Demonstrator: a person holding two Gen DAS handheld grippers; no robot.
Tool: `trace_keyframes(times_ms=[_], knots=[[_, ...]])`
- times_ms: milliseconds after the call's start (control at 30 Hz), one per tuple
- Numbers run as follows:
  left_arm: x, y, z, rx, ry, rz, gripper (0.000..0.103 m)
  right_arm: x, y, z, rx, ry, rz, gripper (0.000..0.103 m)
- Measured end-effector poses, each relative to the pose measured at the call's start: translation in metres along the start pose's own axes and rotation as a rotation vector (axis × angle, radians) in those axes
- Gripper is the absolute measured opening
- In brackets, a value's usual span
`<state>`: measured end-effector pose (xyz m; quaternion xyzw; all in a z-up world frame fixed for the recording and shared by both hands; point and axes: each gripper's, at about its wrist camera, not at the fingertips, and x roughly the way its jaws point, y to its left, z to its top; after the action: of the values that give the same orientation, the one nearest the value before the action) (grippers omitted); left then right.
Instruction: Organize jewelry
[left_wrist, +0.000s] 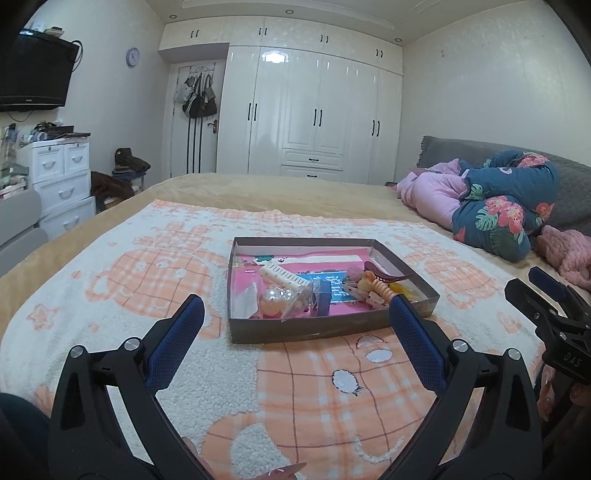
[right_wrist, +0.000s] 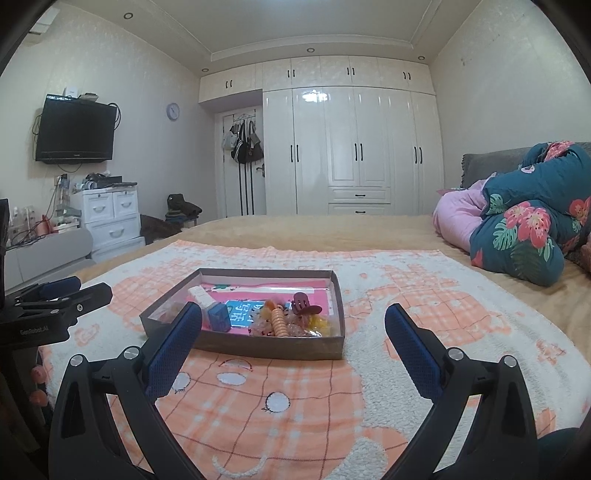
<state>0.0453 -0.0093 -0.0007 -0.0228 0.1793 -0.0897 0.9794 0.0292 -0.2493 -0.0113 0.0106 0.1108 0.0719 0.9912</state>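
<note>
Both spread wide and empty: left gripper (left_wrist: 295, 314), right gripper (right_wrist: 291, 325). Best approached squarely over tray (right_wrist: 273, 350) near blanket (right_wrist: 424, 295) centre, picking 1 hair clip (right_wrist: 303, 303) cleanly.

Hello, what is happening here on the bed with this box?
A person holds a two-finger gripper in each hand above a blanket on the bed. Both the left gripper and the right gripper are open and hold nothing. Ahead of them sits a shallow box of mixed hair clips and trinkets, including a dark red claw clip. Nothing is outside the box.
</note>
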Motion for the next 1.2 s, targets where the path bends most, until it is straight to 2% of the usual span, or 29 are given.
trace_keyframes(times_ms=[1200], knots=[[0.0011, 0.0005, -0.0001, 0.000, -0.001, 0.003, 0.092, 0.0010, -0.0015, -0.0027, 0.013, 0.009, 0.001, 0.097]])
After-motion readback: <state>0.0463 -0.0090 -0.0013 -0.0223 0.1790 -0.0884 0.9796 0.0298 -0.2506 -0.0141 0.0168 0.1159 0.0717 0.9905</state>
